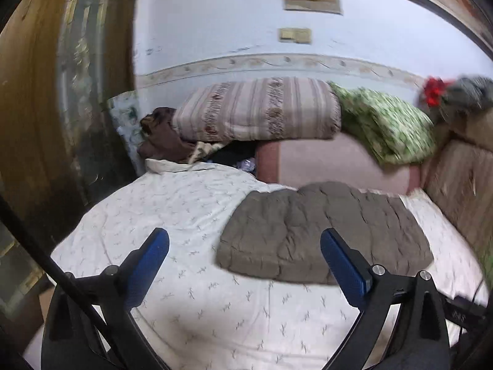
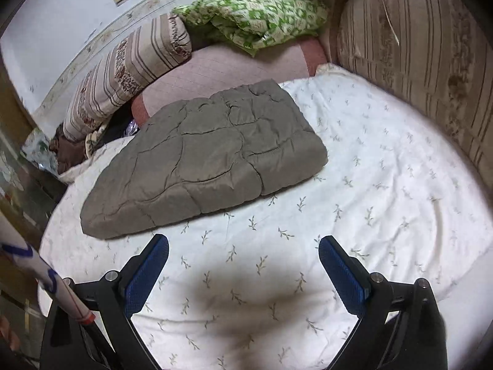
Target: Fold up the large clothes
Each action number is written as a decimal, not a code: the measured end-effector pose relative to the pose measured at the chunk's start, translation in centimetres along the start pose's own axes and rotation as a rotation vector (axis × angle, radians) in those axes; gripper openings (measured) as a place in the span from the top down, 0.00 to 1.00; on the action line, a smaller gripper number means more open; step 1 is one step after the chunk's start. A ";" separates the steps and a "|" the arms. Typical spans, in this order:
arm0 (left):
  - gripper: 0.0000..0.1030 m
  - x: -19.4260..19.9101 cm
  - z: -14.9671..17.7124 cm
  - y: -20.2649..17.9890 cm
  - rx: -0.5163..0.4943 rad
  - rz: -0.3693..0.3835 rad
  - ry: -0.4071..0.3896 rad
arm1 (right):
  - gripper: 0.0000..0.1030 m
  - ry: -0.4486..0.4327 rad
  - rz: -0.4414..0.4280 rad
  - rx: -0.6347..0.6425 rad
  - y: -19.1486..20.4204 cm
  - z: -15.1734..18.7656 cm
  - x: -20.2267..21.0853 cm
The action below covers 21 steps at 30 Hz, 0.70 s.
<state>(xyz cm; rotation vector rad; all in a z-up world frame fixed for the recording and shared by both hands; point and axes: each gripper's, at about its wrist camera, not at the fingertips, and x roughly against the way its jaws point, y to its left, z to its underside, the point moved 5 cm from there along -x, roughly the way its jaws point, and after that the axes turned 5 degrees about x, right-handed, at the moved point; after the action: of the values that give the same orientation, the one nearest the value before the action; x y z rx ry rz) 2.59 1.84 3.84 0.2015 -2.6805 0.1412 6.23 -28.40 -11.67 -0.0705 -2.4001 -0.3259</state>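
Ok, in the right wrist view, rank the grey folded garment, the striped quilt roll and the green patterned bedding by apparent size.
1. Grey folded garment, largest, though nearest the camera.
2. Striped quilt roll.
3. Green patterned bedding, close to the roll and farther off, so unsure.

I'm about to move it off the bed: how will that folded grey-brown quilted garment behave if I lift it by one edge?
The folded quilted garment looks puffy and padded, so it is probably light for its bulk. Its creases suggest soft fabric, so it would likely sag and unfold when lifted from one edge. The smooth shell may slide easily over the leaf-print sheet.
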 end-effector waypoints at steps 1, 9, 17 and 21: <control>0.05 0.3 0.5 -0.5 -0.003 0.031 0.020 | 0.03 -0.005 0.011 0.019 0.5 0.2 0.3; 0.05 0.1 3.7 -2.5 0.025 0.119 0.148 | 0.03 -0.031 0.079 0.098 1.8 1.1 1.3; 0.05 -0.6 5.1 -4.3 -0.021 0.101 0.196 | 0.03 -0.021 0.135 0.130 1.3 1.1 0.4; 0.05 -1.0 5.9 -5.1 -0.049 0.102 0.217 | 0.03 0.005 0.163 0.138 1.0 1.6 -0.4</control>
<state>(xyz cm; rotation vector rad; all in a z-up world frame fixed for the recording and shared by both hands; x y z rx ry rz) 1.77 -3.88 -1.54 0.0313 -2.4747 0.1208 5.64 -27.03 -12.93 -0.2002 -2.3863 -0.0850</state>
